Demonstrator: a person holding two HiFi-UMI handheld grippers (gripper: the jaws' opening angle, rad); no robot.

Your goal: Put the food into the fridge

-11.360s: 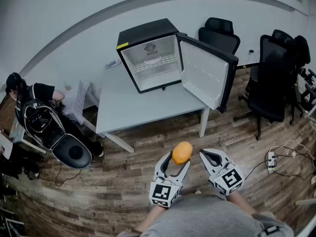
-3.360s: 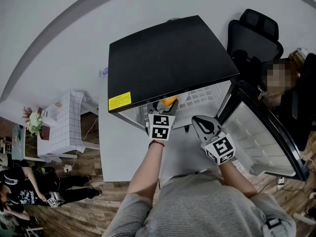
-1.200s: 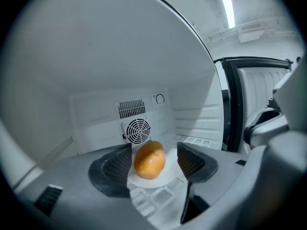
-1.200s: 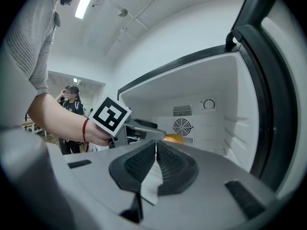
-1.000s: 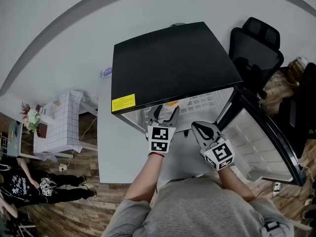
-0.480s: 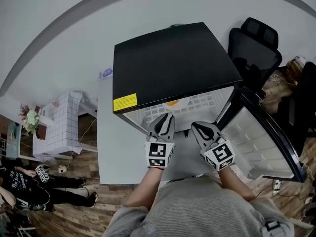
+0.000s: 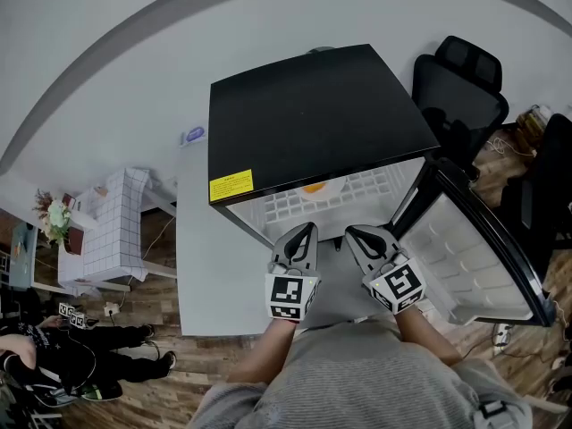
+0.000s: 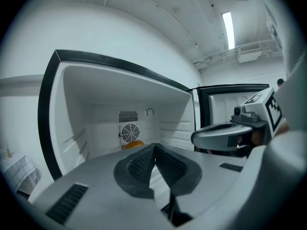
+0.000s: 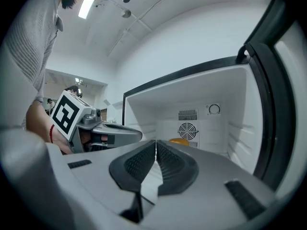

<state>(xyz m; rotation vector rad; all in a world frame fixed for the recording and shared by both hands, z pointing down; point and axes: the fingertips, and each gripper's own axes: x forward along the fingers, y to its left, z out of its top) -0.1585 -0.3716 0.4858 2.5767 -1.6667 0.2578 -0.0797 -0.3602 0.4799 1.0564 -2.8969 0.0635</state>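
The orange fruit [image 7: 315, 187] lies on the white wire shelf deep inside the small black fridge [image 7: 313, 119], near the back wall fan. It also shows as the orange fruit [image 8: 133, 144] and the orange fruit [image 9: 179, 141] just past each gripper's jaws. My left gripper [image 7: 307, 230] hangs in front of the fridge opening, shut and empty, its pads [image 8: 144, 163] pressed together. My right gripper [image 7: 352, 232] hovers beside it, also shut on nothing, with its pads [image 9: 168, 162] touching. Both sit outside the cabinet, well short of the fruit.
The fridge door [image 7: 483, 257] stands wide open to the right. The fridge rests on a white table [image 7: 201, 248]. Black office chairs [image 7: 456, 70] stand behind at the right. A small white gridded stand [image 7: 116, 222] and a person [image 7: 36, 356] are at the lower left.
My left gripper has drawn back out of the fridge toward me and its jaws have shut. The orange fruit stays on the shelf. The right gripper has barely moved.
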